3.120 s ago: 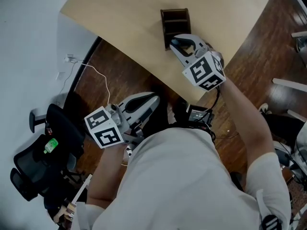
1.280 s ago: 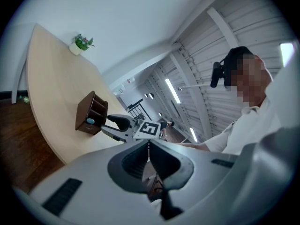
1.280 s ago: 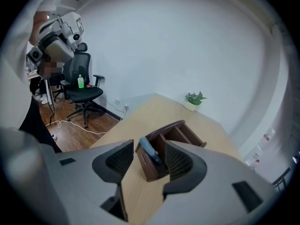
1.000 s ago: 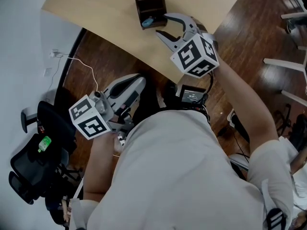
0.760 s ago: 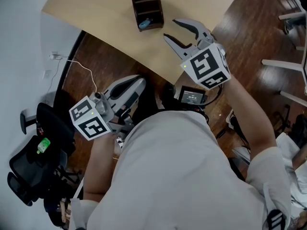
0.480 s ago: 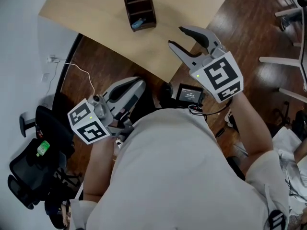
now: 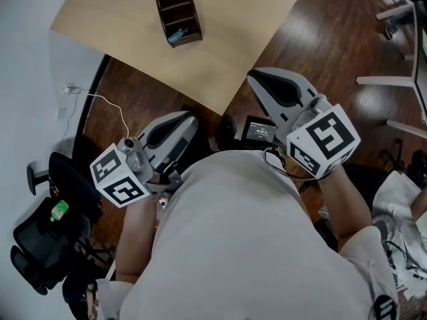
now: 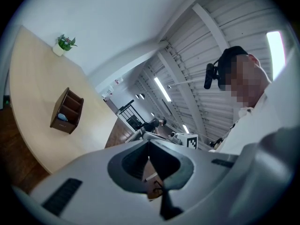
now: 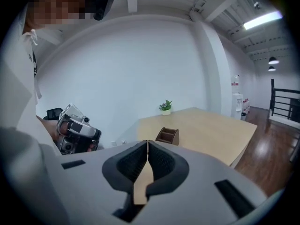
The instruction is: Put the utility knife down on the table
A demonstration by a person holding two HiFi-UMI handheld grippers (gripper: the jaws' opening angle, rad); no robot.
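Observation:
A dark brown organizer box (image 7: 179, 19) stands on the light wooden table (image 7: 127, 9). A small blue thing (image 7: 175, 37) lies in its near compartment; I cannot tell if it is the utility knife. My right gripper (image 7: 253, 77) hangs off the table's near corner, above the wooden floor. Its jaws are closing, tips together, with nothing between them. In the right gripper view the box (image 9: 168, 136) sits well beyond the right gripper (image 9: 147, 142). My left gripper (image 7: 193, 118) is shut and empty, low by the body. The left gripper view shows the box (image 8: 67, 110) far left of the left gripper (image 8: 149, 142).
A small potted plant (image 9: 165, 107) stands at the table's far edge. A black office chair (image 7: 47, 245) and a white cable (image 7: 110, 99) lie at the left on the floor. A small screen device (image 7: 258, 131) hangs at the person's waist. White furniture legs (image 7: 390, 82) stand at the right.
My right gripper has pulled back from beside the organizer box toward the body and off the table's edge, and its jaws went from wide open to together. The left gripper hardly moved.

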